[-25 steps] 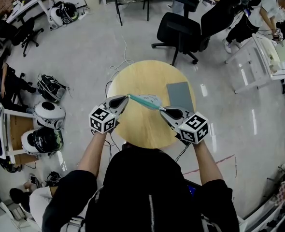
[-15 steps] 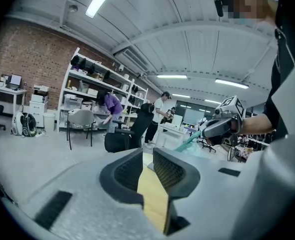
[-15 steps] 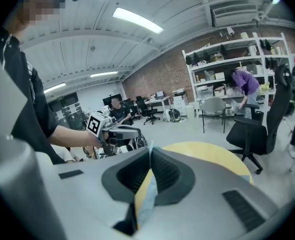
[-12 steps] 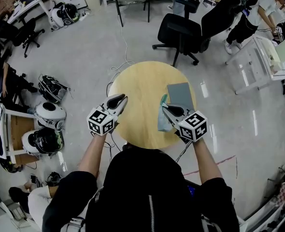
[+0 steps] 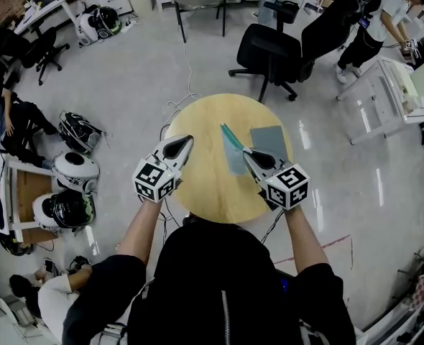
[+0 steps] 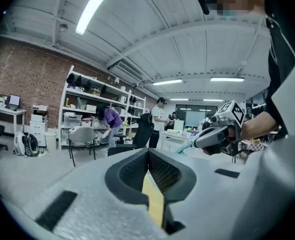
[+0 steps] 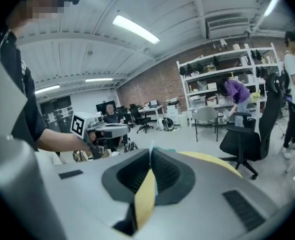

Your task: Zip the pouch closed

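A teal pouch [image 5: 231, 146] hangs above the round wooden table [image 5: 201, 117], standing on edge and pointing up and away from me. My right gripper [image 5: 244, 150] is shut on its near corner, and a thin pale edge of the pouch [image 7: 151, 156] shows between the jaws in the right gripper view. My left gripper [image 5: 190, 140] floats apart from the pouch, to its left; its jaws have just closed, with nothing between them. From the left gripper view I see the right gripper [image 6: 215, 136] with the teal pouch [image 6: 184, 147] at its tip.
A flat grey mat [image 5: 271, 139] lies on the table's right side, under the right gripper. A black office chair [image 5: 273, 49] stands behind the table. Helmets [image 5: 72, 172] and a shelf sit on the floor at left, a white cart [image 5: 384, 92] at right. People work at the room's edges.
A second ago both grippers held the pouch stretched between them. The left gripper let go and rose slightly; the pouch dropped from the right gripper, then swung up.
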